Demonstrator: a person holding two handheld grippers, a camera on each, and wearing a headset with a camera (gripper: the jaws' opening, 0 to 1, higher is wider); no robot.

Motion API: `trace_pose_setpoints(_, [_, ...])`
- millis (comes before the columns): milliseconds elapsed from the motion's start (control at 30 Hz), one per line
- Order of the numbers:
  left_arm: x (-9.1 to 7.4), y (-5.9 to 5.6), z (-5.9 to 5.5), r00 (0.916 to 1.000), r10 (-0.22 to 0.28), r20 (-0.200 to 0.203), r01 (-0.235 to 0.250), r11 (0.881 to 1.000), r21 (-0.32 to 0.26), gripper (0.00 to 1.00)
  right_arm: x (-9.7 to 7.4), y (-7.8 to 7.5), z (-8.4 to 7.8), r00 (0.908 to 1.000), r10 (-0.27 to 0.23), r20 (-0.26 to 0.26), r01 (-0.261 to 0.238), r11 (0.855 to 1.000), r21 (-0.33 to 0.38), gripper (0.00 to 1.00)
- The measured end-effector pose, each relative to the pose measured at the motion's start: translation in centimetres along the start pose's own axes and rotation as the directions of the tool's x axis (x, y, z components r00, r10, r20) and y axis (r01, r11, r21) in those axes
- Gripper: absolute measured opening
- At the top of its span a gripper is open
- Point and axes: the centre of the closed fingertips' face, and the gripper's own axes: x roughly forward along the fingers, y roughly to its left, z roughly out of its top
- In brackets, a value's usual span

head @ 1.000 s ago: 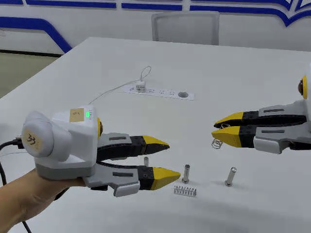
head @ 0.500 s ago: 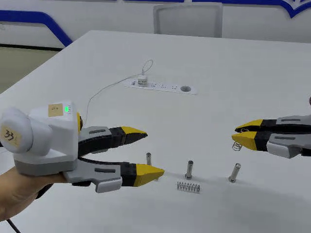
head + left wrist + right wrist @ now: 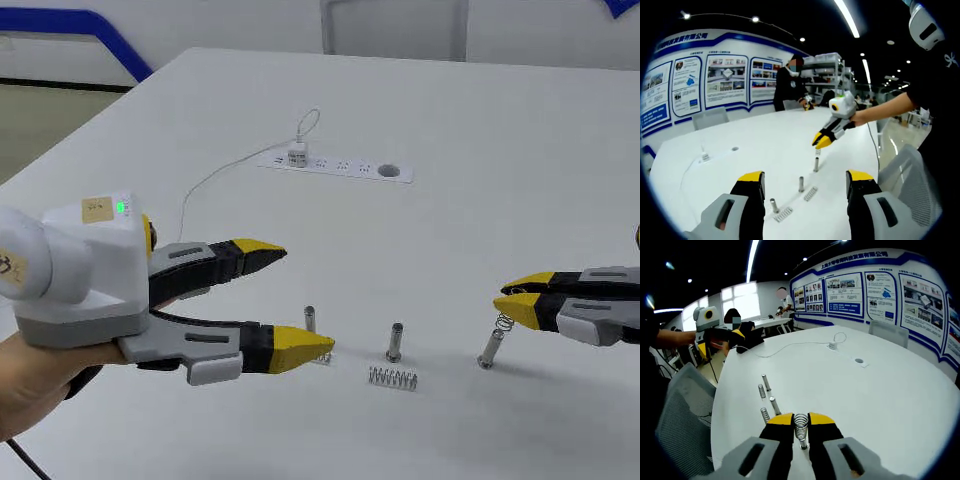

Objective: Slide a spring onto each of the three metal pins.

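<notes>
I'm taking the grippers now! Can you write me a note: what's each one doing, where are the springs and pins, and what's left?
Left gripper: open, empty, near the left pin.
Right gripper: shut on a spring, hanging at the top of the right pin.
Middle pin: bare. A second spring lies by the left pin, a third spring in front of the middle pin.
Done: no pin has a spring on yet.
Left: lower the held spring on, then do the other two.

Left gripper [image 3: 305, 298] spread wide, right gripper [image 3: 500, 292] pinched together.
</notes>
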Motion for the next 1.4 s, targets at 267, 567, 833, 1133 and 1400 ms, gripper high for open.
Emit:
trace_pose_setpoints(267, [-0.4,0.5,-0.2,0.9998,0.018,-0.004,-0.018,1.000,-0.016,0.75,0.6,-0.1,-0.8,0.9997,0.004,-0.024,-0.003,1.000,0.008,0.11])
trace_pose_setpoints(567, [-0.6,1.1,-0.4,0.9989,0.045,-0.015,-0.045,0.999,-0.024,0.82,1.4,0.0,-1.7,0.9990,-0.005,-0.045,0.005,1.000,-0.008,0.11])
trace_pose_setpoints(833, [-0.9,1.4,-1.0,0.9975,0.065,-0.027,-0.066,0.997,-0.033,0.88,2.4,0.2,-3.2,0.9970,-0.012,-0.077,0.007,0.998,-0.067,0.11])
trace_pose_setpoints(1133, [-0.9,1.3,-1.7,0.9958,0.079,-0.046,-0.080,0.996,-0.037,0.92,3.1,0.1,-4.5,0.9933,-0.050,-0.104,0.040,0.994,-0.097,0.11])
trace_pose_setpoints(1400, [-1.0,1.8,-1.8,0.9934,0.103,-0.050,-0.105,0.994,-0.032,0.98,3.6,-0.6,-5.6,0.9906,-0.065,-0.121,0.055,0.995,-0.086,0.11])
